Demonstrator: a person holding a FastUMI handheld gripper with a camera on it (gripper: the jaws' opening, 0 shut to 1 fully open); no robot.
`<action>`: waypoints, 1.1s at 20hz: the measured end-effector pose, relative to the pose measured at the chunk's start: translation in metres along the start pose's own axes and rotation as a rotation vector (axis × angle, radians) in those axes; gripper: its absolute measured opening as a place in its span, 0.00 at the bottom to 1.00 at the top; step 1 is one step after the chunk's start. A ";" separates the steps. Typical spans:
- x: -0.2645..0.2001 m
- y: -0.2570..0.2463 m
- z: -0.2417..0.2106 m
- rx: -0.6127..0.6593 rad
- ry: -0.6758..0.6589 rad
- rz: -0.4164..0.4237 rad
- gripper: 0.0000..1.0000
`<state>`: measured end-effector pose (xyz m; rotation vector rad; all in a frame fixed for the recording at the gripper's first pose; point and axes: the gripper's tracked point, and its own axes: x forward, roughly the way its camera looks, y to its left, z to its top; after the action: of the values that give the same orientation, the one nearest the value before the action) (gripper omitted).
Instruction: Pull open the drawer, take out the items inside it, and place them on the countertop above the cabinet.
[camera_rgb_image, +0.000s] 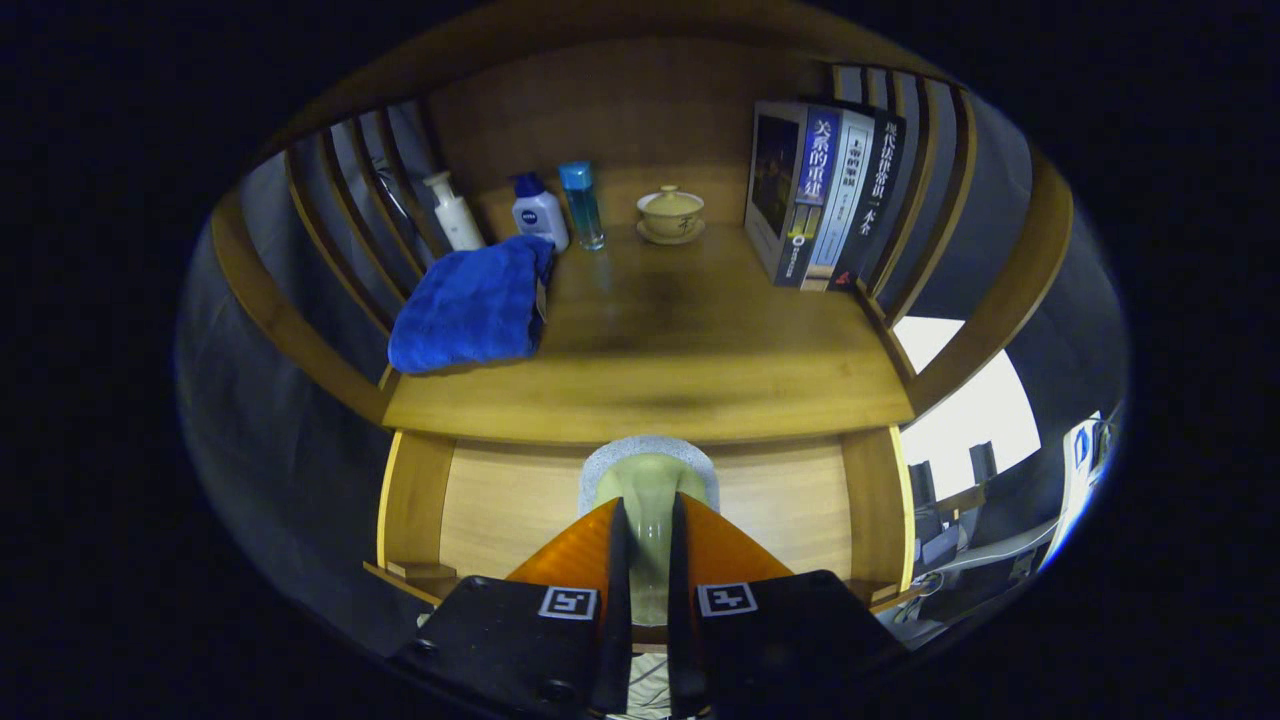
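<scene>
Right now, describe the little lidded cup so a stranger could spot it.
On the wooden countertop, look along the back wall. The lidded cup sits on a saucer between the clear blue bottle and the books. It is the only squat, cream-coloured piece there.

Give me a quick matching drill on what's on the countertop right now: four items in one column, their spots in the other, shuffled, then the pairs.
Items:
1. blue cloth
2. lidded teacup
3. books
4. pale green item

Places:
A. upright against the slatted side, far from the cloth
B. between the fingers of the gripper, over the open drawer
C. on its saucer at the back, between the clear blue bottle and the books
D. draped near the countertop's front edge, before the white bottles

Pairs: 1-D, 2-C, 3-A, 4-B
</scene>
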<state>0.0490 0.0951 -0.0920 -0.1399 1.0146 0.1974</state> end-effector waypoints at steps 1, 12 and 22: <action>0.000 0.000 0.008 0.000 -0.006 -0.001 0.23; 0.046 0.005 0.078 -0.021 -0.010 -0.043 0.23; 0.111 0.010 0.108 -0.002 0.051 -0.050 0.23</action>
<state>0.1935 0.1383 -0.1306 -0.1723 1.0607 0.1502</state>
